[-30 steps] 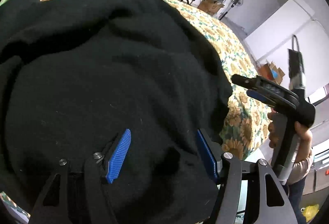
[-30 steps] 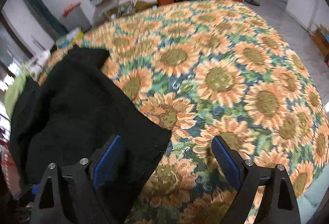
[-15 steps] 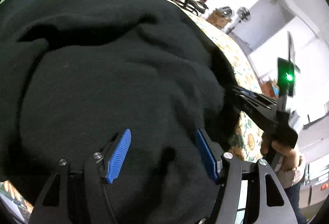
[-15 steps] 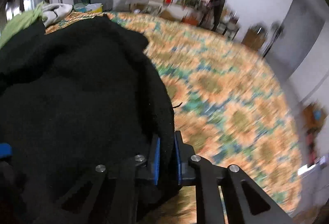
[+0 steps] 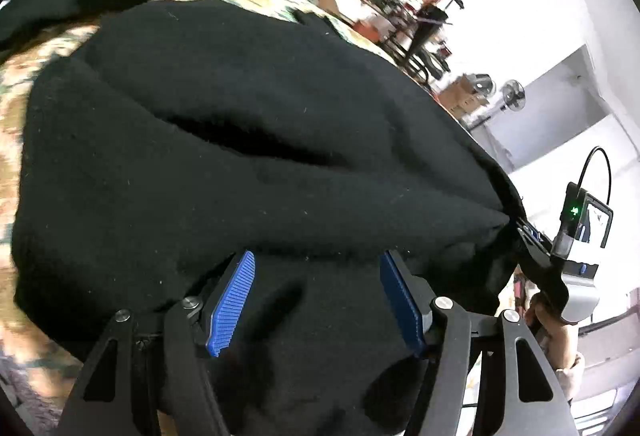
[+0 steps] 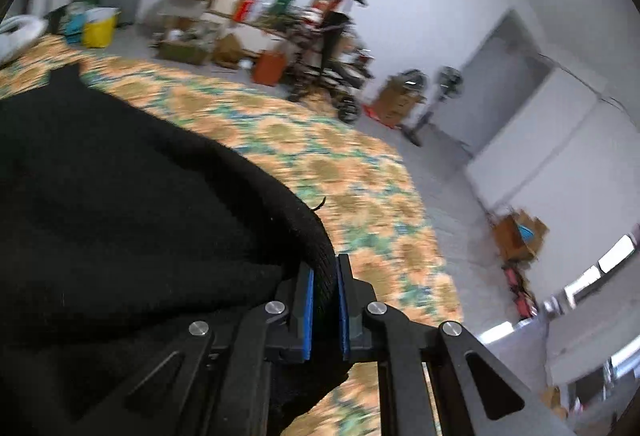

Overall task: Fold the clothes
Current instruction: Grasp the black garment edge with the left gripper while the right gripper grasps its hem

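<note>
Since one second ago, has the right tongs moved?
Yes. The right tongs went left from the bare sunflower bedspread onto the black sweater edge, closed on it, and now sits higher, facing the room.

The black sweater (image 5: 240, 163) fills nearly all the room ahead of the left hand-held gripper (image 5: 316, 300), bunched in thick folds between and beyond its spread blue pads (image 5: 232, 304) — no clear way through. To its right the other hand-held gripper (image 5: 560, 260) blocks the sweater's edge. From the right wrist view, the sunflower bedspread (image 6: 352, 175) lies bare to the right of the sweater — free passage there. Cluttered shelves (image 6: 224, 15) stand well beyond the bed.
</note>
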Motion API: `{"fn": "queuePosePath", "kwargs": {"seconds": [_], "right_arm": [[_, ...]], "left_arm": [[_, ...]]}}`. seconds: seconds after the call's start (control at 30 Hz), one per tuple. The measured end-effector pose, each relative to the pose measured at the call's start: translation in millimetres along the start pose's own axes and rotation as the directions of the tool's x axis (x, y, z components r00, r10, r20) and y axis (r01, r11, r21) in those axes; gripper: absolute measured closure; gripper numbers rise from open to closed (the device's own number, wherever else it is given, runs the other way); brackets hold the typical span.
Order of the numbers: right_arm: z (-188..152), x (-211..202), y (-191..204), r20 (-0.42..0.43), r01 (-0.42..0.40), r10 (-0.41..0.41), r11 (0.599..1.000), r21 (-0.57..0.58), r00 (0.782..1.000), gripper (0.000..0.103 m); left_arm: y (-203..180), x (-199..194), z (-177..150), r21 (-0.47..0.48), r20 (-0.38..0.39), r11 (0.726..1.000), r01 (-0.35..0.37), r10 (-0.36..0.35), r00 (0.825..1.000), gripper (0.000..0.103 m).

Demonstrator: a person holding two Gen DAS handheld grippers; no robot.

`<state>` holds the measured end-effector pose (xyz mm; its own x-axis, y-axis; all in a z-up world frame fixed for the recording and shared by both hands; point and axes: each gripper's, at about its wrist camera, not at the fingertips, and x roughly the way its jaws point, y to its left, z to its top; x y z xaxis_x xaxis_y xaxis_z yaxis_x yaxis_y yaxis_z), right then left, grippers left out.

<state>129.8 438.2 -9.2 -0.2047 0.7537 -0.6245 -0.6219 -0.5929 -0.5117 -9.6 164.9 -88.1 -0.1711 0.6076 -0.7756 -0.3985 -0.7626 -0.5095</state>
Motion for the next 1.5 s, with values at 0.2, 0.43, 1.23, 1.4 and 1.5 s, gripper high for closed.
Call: {"fn": "queuePosePath", "kwargs": {"seconds": [0.2, 0.43, 1.23, 1.4, 1.5], "right_arm": [[1.0, 35.2, -76.1, -0.080, 0.056, -0.042, 0.981, 0.186, 0.996, 0.073], [-93.6, -5.7, -105.0, -0.099, -0.291, 0.358, 0.867, 0.404, 0.928, 0.042], [-152.1, -33.7, -51.5, -0.094, -0.457, 0.578, 0.725, 0.515, 0.811, 0.089], [-157.6, -53.3, -67.0, -0.090, -0.433, 0.535, 0.761, 0.484, 0.840, 0.099], [-172.5, -68.9, -99.0, -0.088, -0.360, 0.466, 0.778, 0.515, 0.880, 0.102]], "left_arm": [[-60.3, 45.1, -4.0, 0.085, -0.046, 0.985, 0.148, -0.144, 0.988, 0.037], [-71.1, 59.4, -21.7, 0.147, -0.118, 0.969, 0.198, -0.182, 0.976, 0.037], [13.4, -28.5, -38.7, 0.006, 0.123, 0.975, 0.222, -0.221, 0.967, 0.037], [24.3, -44.9, -40.2, 0.008, 0.146, 0.975, 0.222, -0.221, 0.964, 0.037], [24.8, -41.7, -39.1, -0.005, 0.124, 0.982, 0.191, -0.189, 0.974, 0.037]]}}
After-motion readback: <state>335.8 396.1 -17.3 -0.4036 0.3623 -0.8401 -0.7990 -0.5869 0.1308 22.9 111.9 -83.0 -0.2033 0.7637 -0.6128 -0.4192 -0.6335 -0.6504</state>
